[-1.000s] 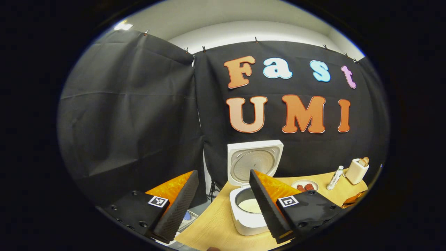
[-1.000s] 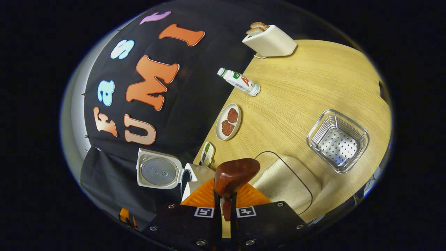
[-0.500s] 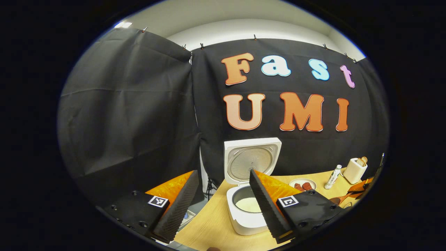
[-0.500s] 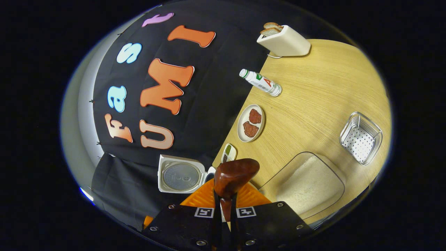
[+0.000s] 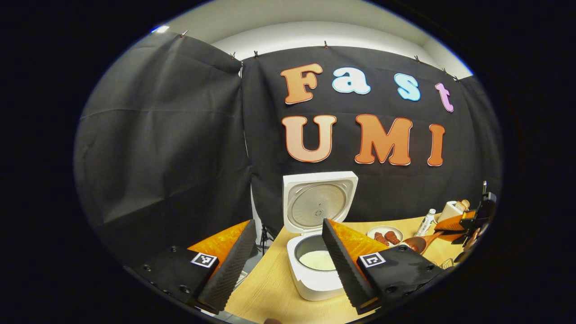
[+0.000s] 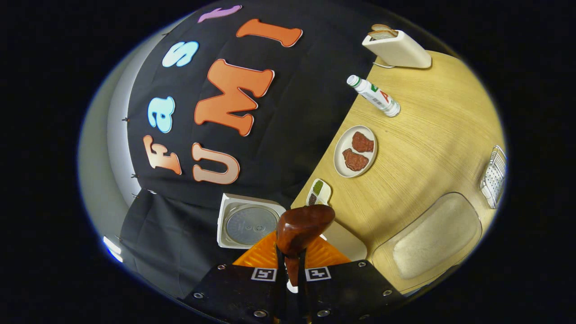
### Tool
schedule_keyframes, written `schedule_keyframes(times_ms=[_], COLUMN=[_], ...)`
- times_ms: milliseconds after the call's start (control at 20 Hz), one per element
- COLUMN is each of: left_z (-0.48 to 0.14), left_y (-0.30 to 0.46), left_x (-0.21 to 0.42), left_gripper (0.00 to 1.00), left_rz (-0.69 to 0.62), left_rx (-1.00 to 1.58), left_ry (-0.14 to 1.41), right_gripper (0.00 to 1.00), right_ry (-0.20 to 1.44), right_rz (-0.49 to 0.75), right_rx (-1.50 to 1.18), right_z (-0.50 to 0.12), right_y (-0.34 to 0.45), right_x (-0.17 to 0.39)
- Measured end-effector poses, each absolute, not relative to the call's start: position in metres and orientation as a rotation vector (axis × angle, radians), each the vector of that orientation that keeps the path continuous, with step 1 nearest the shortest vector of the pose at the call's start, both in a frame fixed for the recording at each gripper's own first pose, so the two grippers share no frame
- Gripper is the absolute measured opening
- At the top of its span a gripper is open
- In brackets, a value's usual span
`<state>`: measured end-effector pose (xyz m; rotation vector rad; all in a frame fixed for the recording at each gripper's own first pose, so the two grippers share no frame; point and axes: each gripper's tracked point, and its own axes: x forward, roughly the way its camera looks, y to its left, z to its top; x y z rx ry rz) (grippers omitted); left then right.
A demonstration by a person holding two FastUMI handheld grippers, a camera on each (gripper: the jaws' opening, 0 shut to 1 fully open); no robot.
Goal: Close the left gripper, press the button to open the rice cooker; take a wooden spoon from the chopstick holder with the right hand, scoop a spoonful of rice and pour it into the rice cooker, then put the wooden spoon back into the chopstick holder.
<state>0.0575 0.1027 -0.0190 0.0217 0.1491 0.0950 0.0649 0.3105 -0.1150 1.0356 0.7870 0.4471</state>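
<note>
Wooden bench point(image 6: 427, 135) under black cloth. Right tool point(image 6: 290, 265) clenched on wooden spoon point(image 6: 303, 227), bowl forward and level, likely to keep rice aboard. Left tool point(image 5: 288, 265) released, parked wide apart. Beyond, rice cooker point(image 5: 315, 270) lid up, ready for pouring; rice tray point(image 6: 434, 236) alongside

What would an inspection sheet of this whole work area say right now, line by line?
Surface: wooden table, no spills seen.
Job's things: rice cooker open, lid up, rice inside; wooden spoon in the right gripper; rice tray beside the cooker.
Clutter: plate with two brown pieces, bottle standing, toaster with bread, metal basket, small dish.
Grippers: left gripper open, holding nothing; right shut on the spoon.
Cables: thin cord by the toaster.
Surroundings: black cloth wall.
</note>
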Motion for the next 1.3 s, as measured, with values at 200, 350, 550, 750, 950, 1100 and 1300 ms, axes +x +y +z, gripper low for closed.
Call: schedule_keyframes(times_ms=[200,350,550,750,950,1100,1300], left_z=[-0.025,-0.027,-0.028,-0.034,-0.040,-0.043,-0.046], left_y=[0.105,0.109,0.115,0.122,0.130,0.134,0.135], left_x=[0.058,0.055,0.056,0.058,0.055,0.055,0.054], left_gripper=[0.99,0.99,0.99,0.99,0.99,0.99,0.99], left_rz=[0.082,0.080,0.083,0.092,0.105,0.110,0.111], left_rx=[0.017,0.024,0.014,0.001,-0.008,-0.005,-0.006], left_ry=[0.163,0.170,0.172,0.180,0.194,0.199,0.205], right_gripper=[0.09,0.09,0.09,0.09,0.09,0.09,0.09], right_ry=[0.759,0.717,0.674,0.639,0.608,0.575,0.522], right_rz=[0.480,0.504,0.524,0.531,0.538,0.549,0.565], right_rx=[1.011,0.959,0.880,0.785,0.679,0.606,0.541], right_z=[-0.096,-0.082,-0.071,-0.075,-0.072,-0.071,-0.062], right_y=[0.345,0.371,0.401,0.424,0.449,0.451,0.454], right_x=[0.082,0.097,0.111,0.121,0.128,0.126,0.128])
